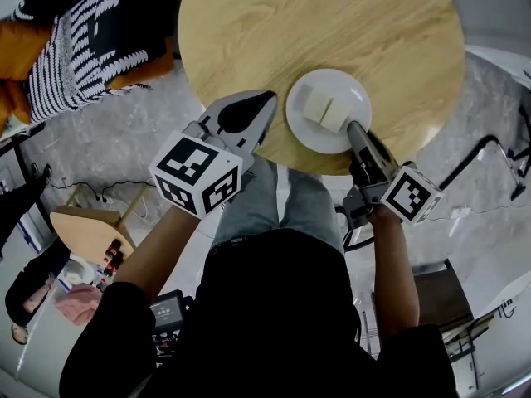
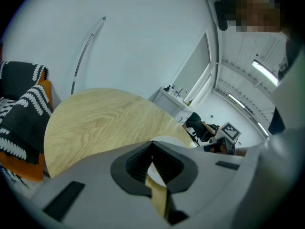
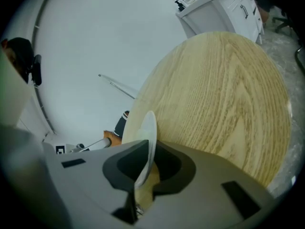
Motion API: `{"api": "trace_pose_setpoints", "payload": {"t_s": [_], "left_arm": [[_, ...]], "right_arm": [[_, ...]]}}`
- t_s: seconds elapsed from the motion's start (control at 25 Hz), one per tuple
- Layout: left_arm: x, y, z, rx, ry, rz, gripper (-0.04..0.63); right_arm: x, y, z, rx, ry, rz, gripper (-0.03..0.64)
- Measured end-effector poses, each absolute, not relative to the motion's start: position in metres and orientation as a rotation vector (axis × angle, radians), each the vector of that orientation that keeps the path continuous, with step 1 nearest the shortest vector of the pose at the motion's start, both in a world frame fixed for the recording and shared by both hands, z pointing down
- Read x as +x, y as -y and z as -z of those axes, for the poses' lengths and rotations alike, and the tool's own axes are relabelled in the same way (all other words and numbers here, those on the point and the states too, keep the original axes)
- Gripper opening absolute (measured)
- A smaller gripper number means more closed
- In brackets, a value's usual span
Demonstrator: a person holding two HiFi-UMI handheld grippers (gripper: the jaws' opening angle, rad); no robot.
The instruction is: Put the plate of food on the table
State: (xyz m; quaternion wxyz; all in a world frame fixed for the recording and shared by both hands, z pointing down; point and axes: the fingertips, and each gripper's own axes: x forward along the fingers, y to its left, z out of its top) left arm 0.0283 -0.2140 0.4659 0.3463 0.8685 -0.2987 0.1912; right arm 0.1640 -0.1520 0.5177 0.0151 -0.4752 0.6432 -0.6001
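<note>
A white plate (image 1: 309, 133) with pale blocks of food (image 1: 325, 109) lies on the round wooden table (image 1: 332, 23), close to its near edge. My right gripper (image 1: 355, 129) is shut on the plate's near right rim. In the right gripper view that rim (image 3: 148, 132) runs edge-on between the jaws of the right gripper (image 3: 147, 149), above the table (image 3: 224, 94). My left gripper (image 1: 264, 104) hovers at the table's near edge, just left of the plate. Its jaws are shut with nothing in them. In the left gripper view, the left gripper (image 2: 152, 147) points across the table (image 2: 95, 123).
A black-and-white striped cushion (image 1: 91, 31) lies on an orange seat left of the table. A small wooden stool (image 1: 87, 230) stands on the grey floor at the lower left, with cables beside it. White cabinets (image 3: 224, 8) stand beyond the table.
</note>
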Motion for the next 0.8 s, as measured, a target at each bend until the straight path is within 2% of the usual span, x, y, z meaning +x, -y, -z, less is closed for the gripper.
{"api": "trace_pose_setpoints", "payload": {"t_s": [0.08, 0.36, 0.52, 0.8], "left_arm": [[0.026, 0.213, -0.466, 2.254, 0.775, -0.497, 0.006], [0.025, 0.205, -0.465, 2.265, 0.777, -0.511, 0.006], [0.027, 0.202, -0.461, 2.277, 0.781, -0.507, 0.006], [0.028, 0.196, -0.457, 2.285, 0.794, -0.499, 0.006]], "right_arm": [[0.162, 0.151, -0.513, -1.405, -2.023, 1.870, 0.029], [0.150, 0.128, -0.512, -1.186, -2.299, 1.943, 0.148], [0.143, 0.115, -0.512, -1.081, -2.505, 1.951, 0.184], [0.143, 0.090, -0.525, -0.973, -2.796, 1.979, 0.198]]}}
